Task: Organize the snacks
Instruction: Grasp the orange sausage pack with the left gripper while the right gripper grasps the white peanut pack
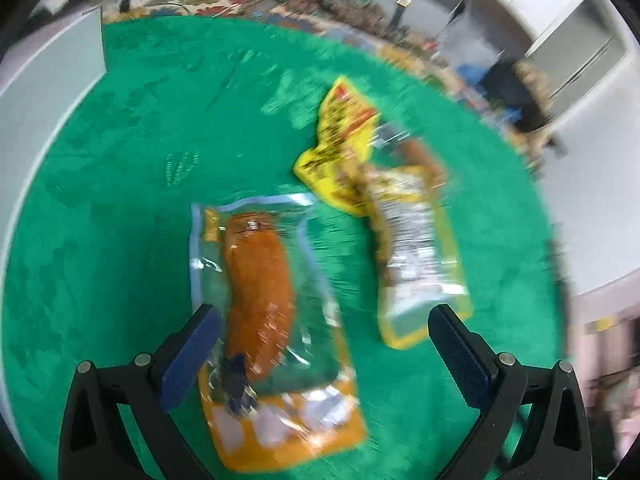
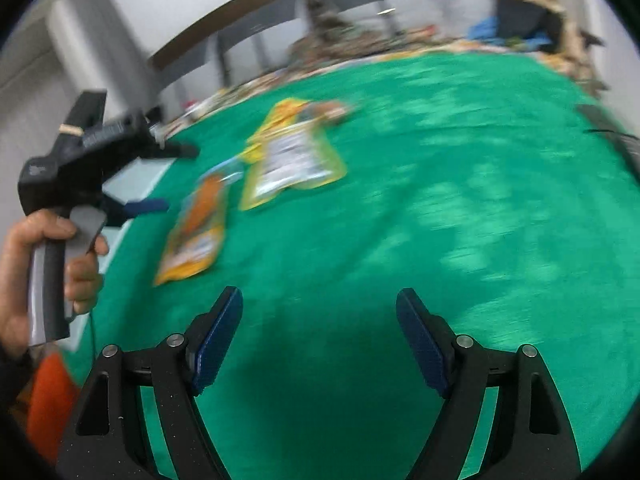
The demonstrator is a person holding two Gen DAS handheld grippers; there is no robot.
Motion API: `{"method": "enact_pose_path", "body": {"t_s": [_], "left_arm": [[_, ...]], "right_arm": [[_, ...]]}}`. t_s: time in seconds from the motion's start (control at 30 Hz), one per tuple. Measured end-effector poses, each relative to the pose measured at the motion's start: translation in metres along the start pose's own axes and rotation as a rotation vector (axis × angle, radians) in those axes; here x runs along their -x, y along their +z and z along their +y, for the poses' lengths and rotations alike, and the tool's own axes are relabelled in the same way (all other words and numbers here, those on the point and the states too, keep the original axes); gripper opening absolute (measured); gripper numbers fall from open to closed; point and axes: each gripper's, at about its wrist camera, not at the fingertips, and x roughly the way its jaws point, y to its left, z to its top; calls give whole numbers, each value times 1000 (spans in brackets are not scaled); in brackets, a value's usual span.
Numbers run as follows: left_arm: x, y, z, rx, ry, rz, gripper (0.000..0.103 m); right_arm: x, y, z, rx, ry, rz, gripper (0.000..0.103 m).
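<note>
Three snack packs lie flat on the green cloth. Near: a clear pouch (image 1: 264,312) with orange base, holding one brown sausage-shaped piece, long axis running near to far. Right of it: a yellow-edged pack (image 1: 416,252) with white label, slightly tilted. Far: a crumpled yellow wrapper (image 1: 340,136) with red print, its near end touching the labelled pack. Motion blur hides the print.
</note>
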Motion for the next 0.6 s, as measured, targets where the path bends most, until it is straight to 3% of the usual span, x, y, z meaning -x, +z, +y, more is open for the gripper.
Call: {"method": "enact_pose_path", "body": {"t_s": [0.1,0.27,0.33,0.5,0.6], "left_arm": [[-16,-7,6,-28,132,32,102],[-12,-19,16,-71,219,12,102],[-16,-23,7,-154,264,25,103],[-8,-30,9,-237,211,-34,103],[-7,-33,9,-297,178,-46,103]], "right_arm": [[-4,-2,-21,-6,-80,-3,82],[-12,-1,-29,-2,-117,27,83],[-14,-3,-26,43,-157,35,83],[-20,-8,-10,154,-264,73,85],[-17,-9,-11,154,-260,72,88]]}}
